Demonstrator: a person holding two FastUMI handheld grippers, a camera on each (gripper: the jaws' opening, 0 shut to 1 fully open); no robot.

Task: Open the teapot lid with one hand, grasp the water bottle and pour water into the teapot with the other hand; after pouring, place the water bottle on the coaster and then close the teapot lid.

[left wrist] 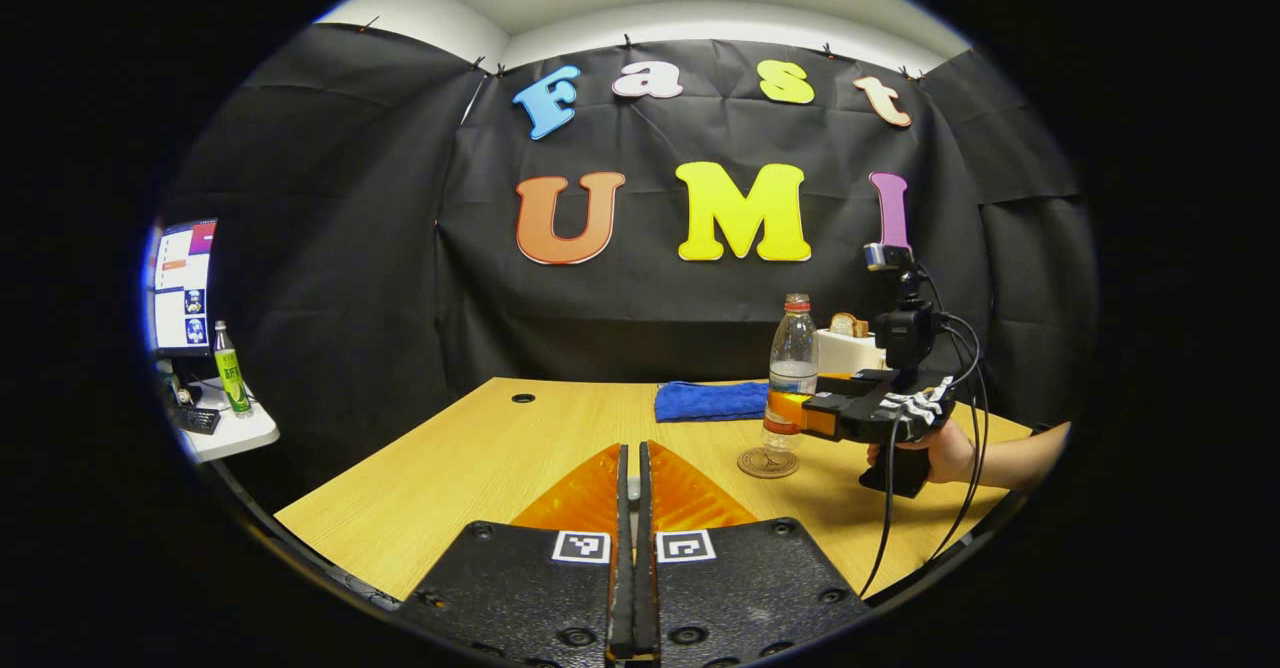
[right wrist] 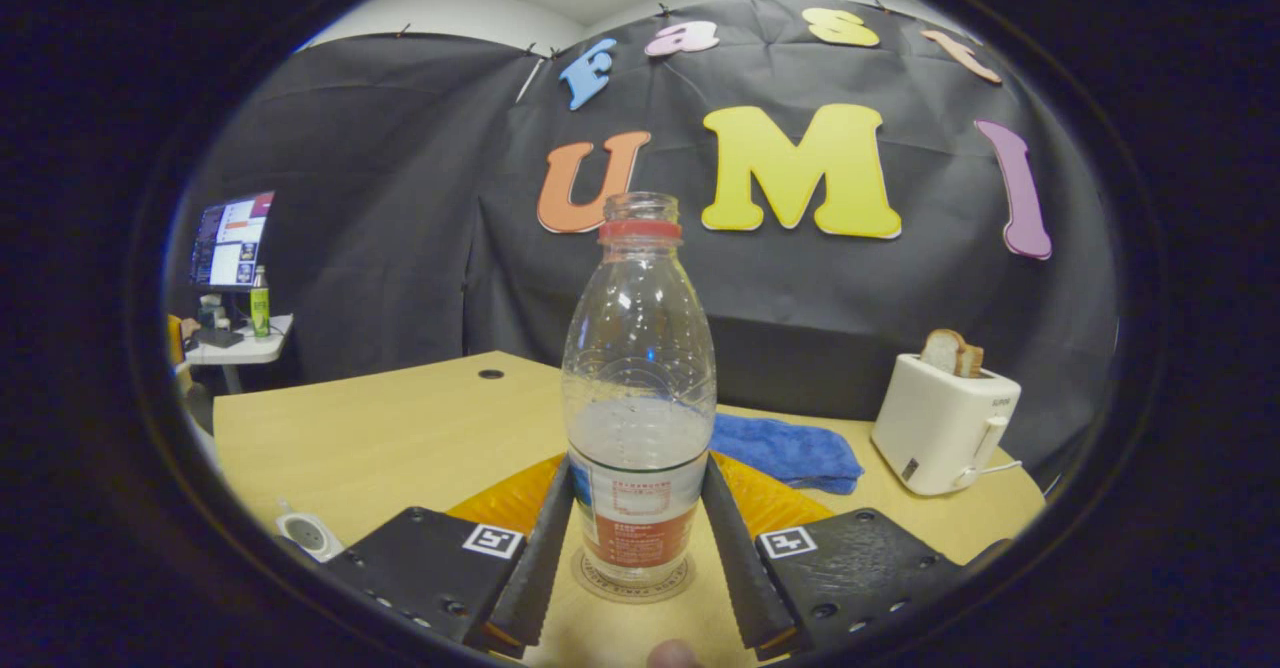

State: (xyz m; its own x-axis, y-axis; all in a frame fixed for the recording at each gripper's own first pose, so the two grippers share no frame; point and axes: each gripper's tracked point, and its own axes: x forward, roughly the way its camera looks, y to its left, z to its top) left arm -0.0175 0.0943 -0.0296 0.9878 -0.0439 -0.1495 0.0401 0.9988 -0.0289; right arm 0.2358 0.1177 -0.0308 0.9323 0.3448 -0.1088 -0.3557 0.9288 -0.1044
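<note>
One clear plastic water bottle (right wrist: 638, 418), ribbed, uncapped, part full, frame centre, upright on one round woven coaster (right wrist: 632, 580). My right gripper (right wrist: 635, 538): fingers flank the bottle; contact unclear. My left gripper (left wrist: 630, 558): fingers pressed together, empty. One blue cloth (right wrist: 785, 450); one white toaster (right wrist: 942, 422), right.

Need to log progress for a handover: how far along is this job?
Done, or not begun: the water bottle stands uncapped and part full on the coaster; I cannot tell which. In hand: the right gripper clasps the bottle. The left gripper is shut, empty. Left: at least closing the teapot lid.
</note>
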